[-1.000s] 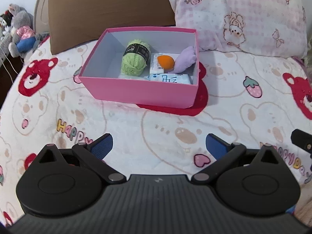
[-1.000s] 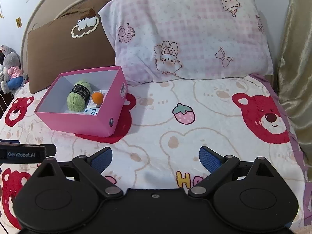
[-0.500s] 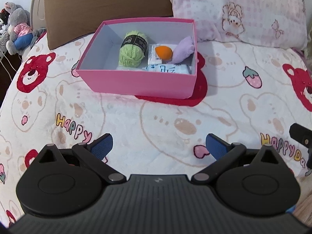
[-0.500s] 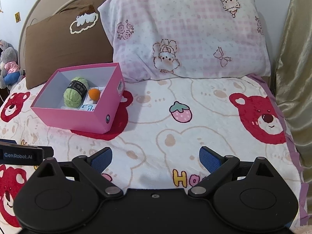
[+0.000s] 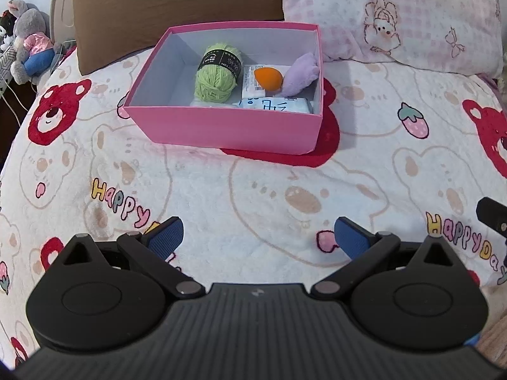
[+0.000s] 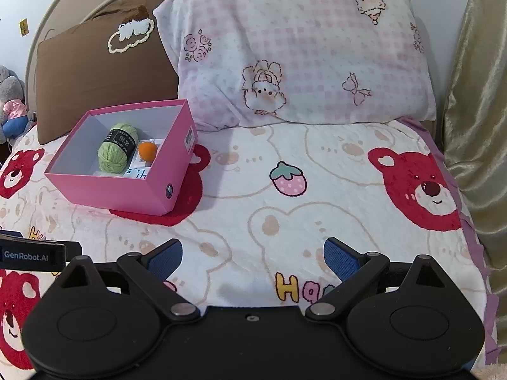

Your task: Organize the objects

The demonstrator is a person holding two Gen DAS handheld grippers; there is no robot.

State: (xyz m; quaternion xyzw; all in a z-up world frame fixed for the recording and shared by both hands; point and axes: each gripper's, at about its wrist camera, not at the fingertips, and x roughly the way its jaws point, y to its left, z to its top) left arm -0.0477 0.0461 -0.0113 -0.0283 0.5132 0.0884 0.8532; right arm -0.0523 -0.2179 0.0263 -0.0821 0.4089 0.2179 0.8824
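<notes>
A pink box (image 5: 228, 129) (image 6: 104, 190) rests on the bed's bear-print blanket. Inside it lie a green yarn ball (image 5: 217, 74) (image 6: 117, 152), an orange sponge (image 5: 268, 78) (image 6: 148, 150), a lilac plush piece (image 5: 301, 74) and a white tissue pack (image 5: 275, 105). My left gripper (image 5: 258, 237) stands open and empty, well short of the box's near wall. My right gripper (image 6: 252, 258) is open and empty too, to the right of the box and nearer than it.
A brown cushion (image 6: 101, 66) and a pink checked pillow (image 6: 301, 53) lean on the headboard behind the box. Stuffed toys (image 5: 28, 41) sit past the bed's left edge. A gold curtain (image 6: 475, 110) hangs on the right. Bare blanket (image 6: 317, 190) stretches right of the box.
Both grippers have drawn back from the box while staying open and empty. The box's contents have not moved.
</notes>
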